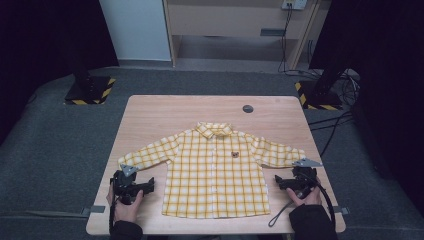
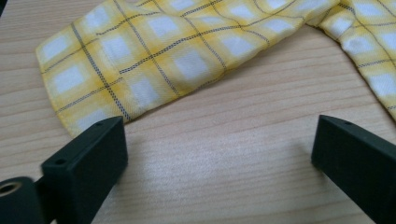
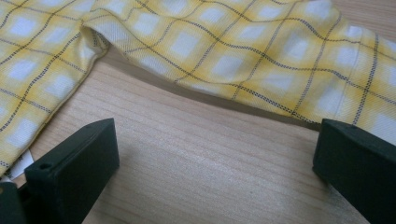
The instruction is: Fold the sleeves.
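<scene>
A small yellow checked shirt lies flat and face up in the middle of the wooden table, collar toward the far side, sleeves spread out. My left gripper rests on the table just below the shirt's left sleeve cuff; its jaws stand wide apart over bare wood, open and holding nothing. My right gripper sits below the right sleeve, near the shirt's side hem. It is open too, with only wood between its jaws.
A small dark round disc is set in the table near its far edge. Stands with yellow-black striped bases are on the grey floor at both far corners, with cables at the right. A wooden cabinet stands behind.
</scene>
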`<state>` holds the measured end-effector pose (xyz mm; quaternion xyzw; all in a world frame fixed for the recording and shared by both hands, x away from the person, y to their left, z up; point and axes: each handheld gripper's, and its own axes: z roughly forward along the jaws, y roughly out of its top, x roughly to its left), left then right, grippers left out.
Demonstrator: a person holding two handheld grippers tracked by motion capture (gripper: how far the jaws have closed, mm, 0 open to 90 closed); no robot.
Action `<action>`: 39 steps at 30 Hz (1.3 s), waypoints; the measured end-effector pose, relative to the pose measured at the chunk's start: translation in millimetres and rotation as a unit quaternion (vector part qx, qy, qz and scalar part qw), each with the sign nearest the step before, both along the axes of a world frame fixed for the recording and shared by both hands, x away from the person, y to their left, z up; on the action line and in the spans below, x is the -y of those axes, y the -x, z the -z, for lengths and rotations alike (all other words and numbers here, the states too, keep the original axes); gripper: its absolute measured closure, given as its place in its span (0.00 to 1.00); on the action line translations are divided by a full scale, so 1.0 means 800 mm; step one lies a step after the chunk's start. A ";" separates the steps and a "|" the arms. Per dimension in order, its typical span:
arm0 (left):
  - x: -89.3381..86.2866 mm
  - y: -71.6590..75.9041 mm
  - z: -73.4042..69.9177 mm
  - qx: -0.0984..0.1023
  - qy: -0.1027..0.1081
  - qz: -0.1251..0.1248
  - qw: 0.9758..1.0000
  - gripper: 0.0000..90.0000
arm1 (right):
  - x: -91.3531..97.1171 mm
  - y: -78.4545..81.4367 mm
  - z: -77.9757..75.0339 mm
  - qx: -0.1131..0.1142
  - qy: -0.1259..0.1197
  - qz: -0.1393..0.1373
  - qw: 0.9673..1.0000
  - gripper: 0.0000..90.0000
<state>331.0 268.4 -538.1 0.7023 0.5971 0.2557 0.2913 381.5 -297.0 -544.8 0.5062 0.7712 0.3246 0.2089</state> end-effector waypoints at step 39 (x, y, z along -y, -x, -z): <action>-0.059 0.011 -0.043 0.028 0.107 -0.017 0.994 0.09 | 0.000 0.000 0.000 0.000 0.000 0.001 1.000 0.00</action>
